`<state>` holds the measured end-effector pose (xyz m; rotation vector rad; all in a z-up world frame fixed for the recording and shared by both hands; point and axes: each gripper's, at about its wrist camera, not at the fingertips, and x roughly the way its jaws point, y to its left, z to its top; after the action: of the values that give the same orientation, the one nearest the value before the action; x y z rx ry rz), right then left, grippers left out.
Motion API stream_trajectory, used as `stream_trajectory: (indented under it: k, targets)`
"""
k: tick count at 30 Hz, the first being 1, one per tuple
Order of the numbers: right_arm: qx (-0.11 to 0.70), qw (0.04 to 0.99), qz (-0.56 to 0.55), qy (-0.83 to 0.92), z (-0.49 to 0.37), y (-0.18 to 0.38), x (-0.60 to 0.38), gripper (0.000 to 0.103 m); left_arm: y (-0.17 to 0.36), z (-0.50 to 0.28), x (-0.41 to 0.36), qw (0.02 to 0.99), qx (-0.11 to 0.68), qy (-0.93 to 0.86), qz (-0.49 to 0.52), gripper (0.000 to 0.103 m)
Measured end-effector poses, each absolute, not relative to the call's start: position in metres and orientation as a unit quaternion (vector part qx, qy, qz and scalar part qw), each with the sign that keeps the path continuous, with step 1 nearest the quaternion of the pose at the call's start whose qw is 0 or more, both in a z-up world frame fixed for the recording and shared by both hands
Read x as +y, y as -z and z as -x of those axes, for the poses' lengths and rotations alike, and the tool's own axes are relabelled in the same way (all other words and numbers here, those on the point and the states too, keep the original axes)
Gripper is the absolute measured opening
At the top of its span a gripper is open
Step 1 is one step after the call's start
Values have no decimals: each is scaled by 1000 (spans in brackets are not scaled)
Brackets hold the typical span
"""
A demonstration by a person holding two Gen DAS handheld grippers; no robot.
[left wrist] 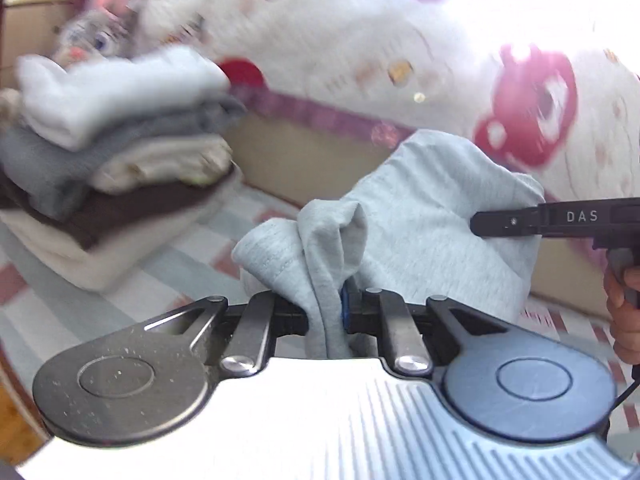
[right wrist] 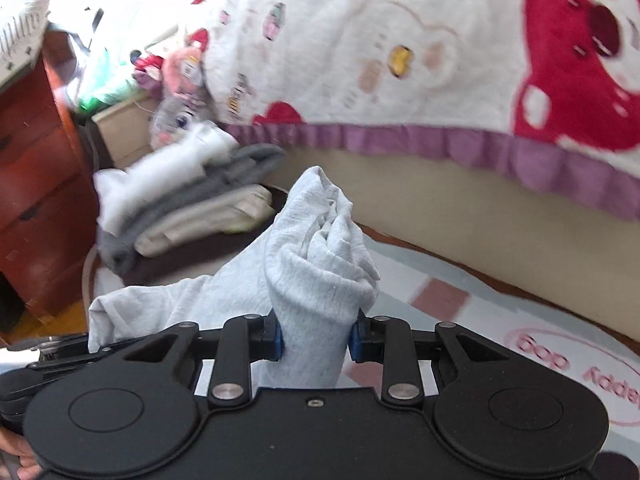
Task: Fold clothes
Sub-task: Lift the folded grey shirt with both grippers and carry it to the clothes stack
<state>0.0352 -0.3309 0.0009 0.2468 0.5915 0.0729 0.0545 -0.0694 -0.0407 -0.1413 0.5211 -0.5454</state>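
Right up against the lens in the left wrist view, my left gripper (left wrist: 326, 316) is clamped narrow on a bunched fold of the light grey garment (left wrist: 432, 216), cloth squeezed between the jaws at bottom centre. Same deal on the other cam: my right gripper (right wrist: 316, 340) is pinched on a thick rolled wad of that grey garment (right wrist: 320, 280), blue pads (right wrist: 277, 336) pressing in from both sides.

Going outward, the left view shows the garment spreading up and to the right, where the right gripper's black finger marked DAS (left wrist: 560, 220) comes in from the right edge and lies against the cloth, with a hand (left wrist: 624, 304) on its grip below. The right view doesn't show that at all; there the garment trails off to the lower left instead.

Both views catch the stack of folded clothes (left wrist: 108, 152) at left, blurry, sitting on the checked mat (left wrist: 52, 320). Behind it is the white blanket with red bears (right wrist: 400, 48) and a plush toy (right wrist: 176, 116). Only the right view has the reddish wooden drawers (right wrist: 36, 192) at far left, plus pink lettering (right wrist: 576, 360) on the mat at lower right.
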Motion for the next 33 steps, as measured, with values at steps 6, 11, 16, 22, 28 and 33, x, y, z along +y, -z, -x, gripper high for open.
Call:
stream_trajectory:
  k: [6,11,16,22,28,33]
  targets:
    - [293,948,-103,-77,-97,-48,-294,33,-5,-79,-47,948,241,206,13,12]
    - [312,943,-34,-113,-151,-91,-252,33,-37,-124,-13,947,260,185,23,12]
    - [297,942,-8,-154,-195,-114,-229,33,-67,-158,7,955,255,152,-2,12]
    - [277,942,-33,-185,-237,-133,-218,33,-93,-194,30,956,264,132,-2,12]
    - [260,939,-75,-212,-282,-130,-218,33,-108,-239,44,956,268,119,-14,12]
    - [257,931,-125,-226,-316,-119,-214,33,-108,-265,50,958,269,94,-19,12]
